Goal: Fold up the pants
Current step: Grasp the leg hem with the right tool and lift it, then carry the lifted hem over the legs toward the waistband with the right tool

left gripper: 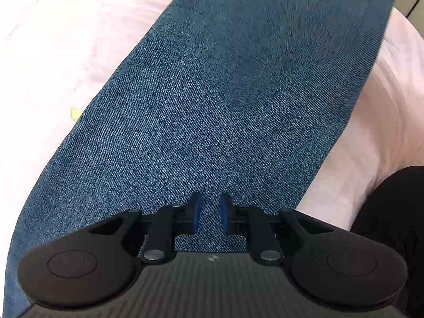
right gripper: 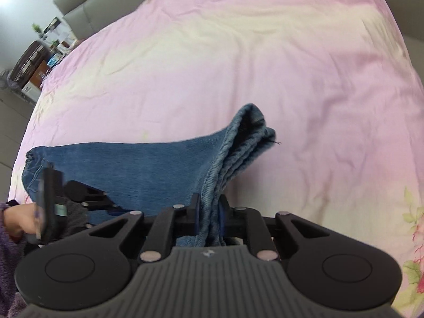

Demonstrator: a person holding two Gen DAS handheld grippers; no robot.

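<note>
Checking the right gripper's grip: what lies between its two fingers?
Bunched denim of the jeans fills the right gripper, seen in the right wrist view.

A home bedroom: pink floral bedsheet [right gripper: 265, 53], padded headboard [right gripper: 87, 8], cluttered dresser [right gripper: 34, 61] beside.

Soft, even daylight filled both views — the pink sheet [left gripper: 47, 53] left of the left tongs [left gripper: 209, 213] washed nearly white. Denim [left gripper: 238, 53] beyond them smeared with motion blur; fisheye bending curved every edge.
</note>
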